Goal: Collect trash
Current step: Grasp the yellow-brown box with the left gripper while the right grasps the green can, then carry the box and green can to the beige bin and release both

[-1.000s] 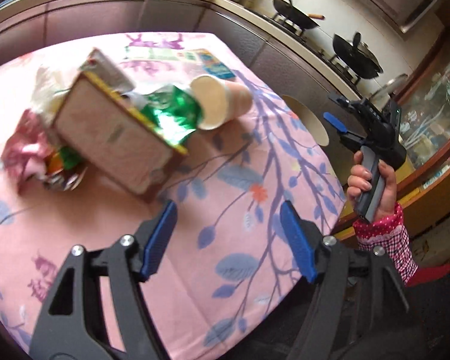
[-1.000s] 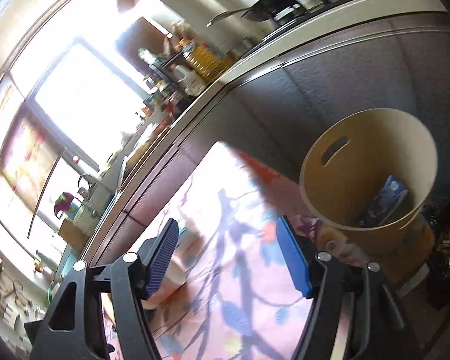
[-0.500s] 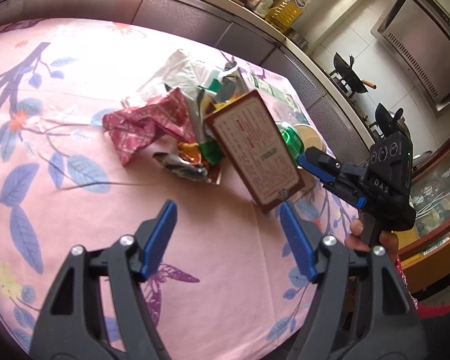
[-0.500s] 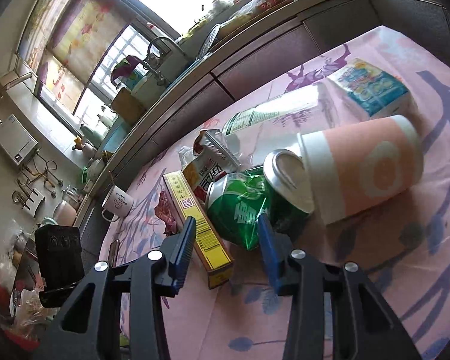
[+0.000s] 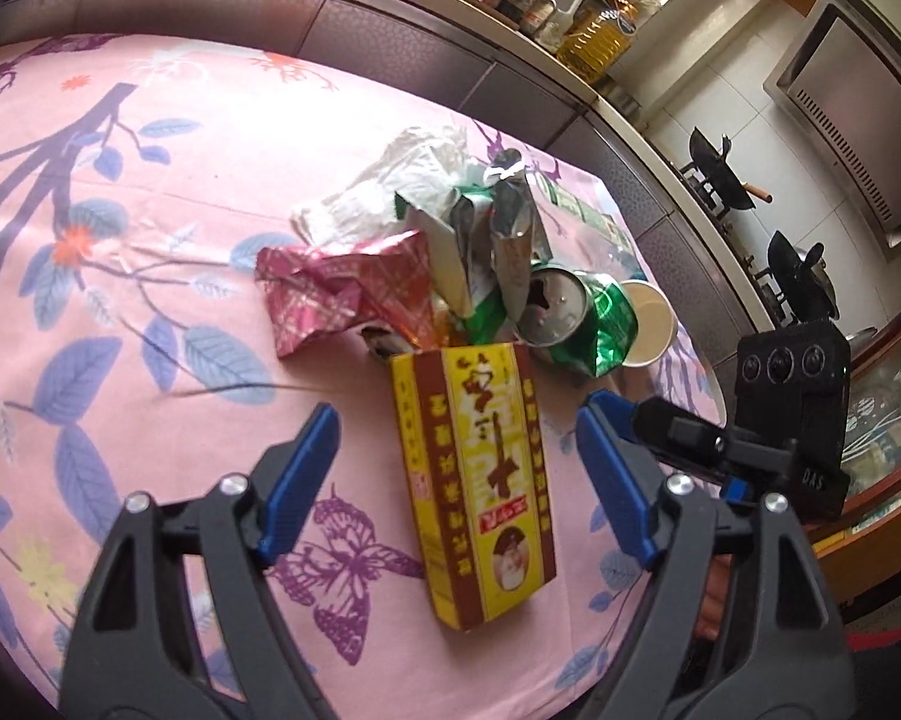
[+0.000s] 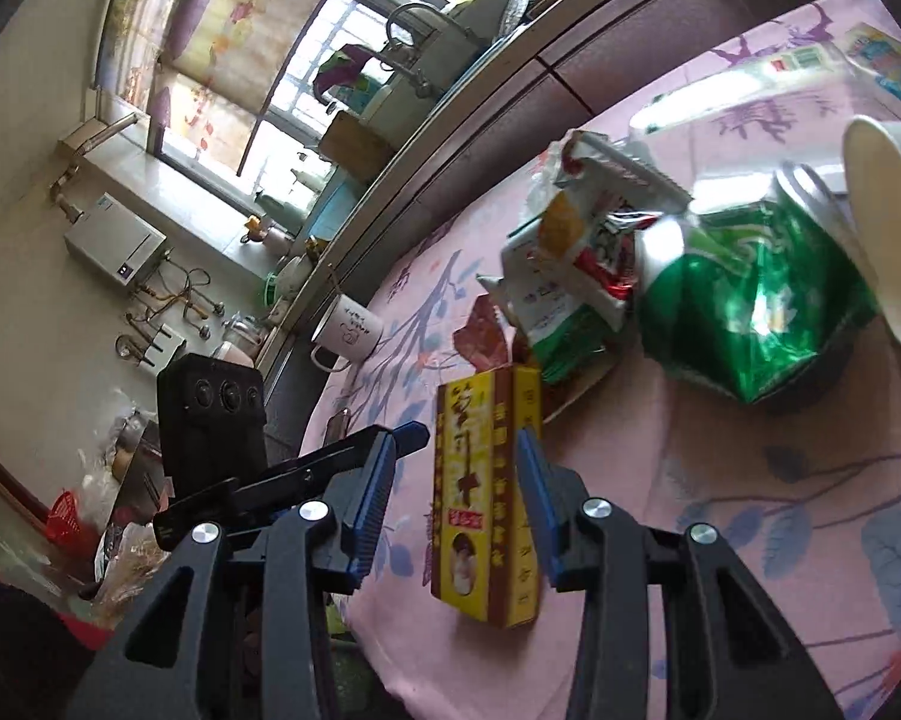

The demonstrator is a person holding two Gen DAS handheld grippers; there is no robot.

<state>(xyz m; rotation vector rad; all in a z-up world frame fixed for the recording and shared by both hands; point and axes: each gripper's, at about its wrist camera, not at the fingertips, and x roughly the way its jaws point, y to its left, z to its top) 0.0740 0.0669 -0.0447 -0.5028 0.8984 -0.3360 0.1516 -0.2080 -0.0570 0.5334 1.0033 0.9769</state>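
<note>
The left claw had just spread wider around the yellow box on the worktop (not touching). The right claw, half apart, also straddled it without gripping.

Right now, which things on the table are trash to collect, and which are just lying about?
Trash to collect:
- yellow box, lying between both tools
- crushed green can
- paper cup
- red wrapper
- snack packets
- white crumpled plastic

Lying about:
- white mug at the table's far edge
- woks on the stove
- bottles on the counter
</note>
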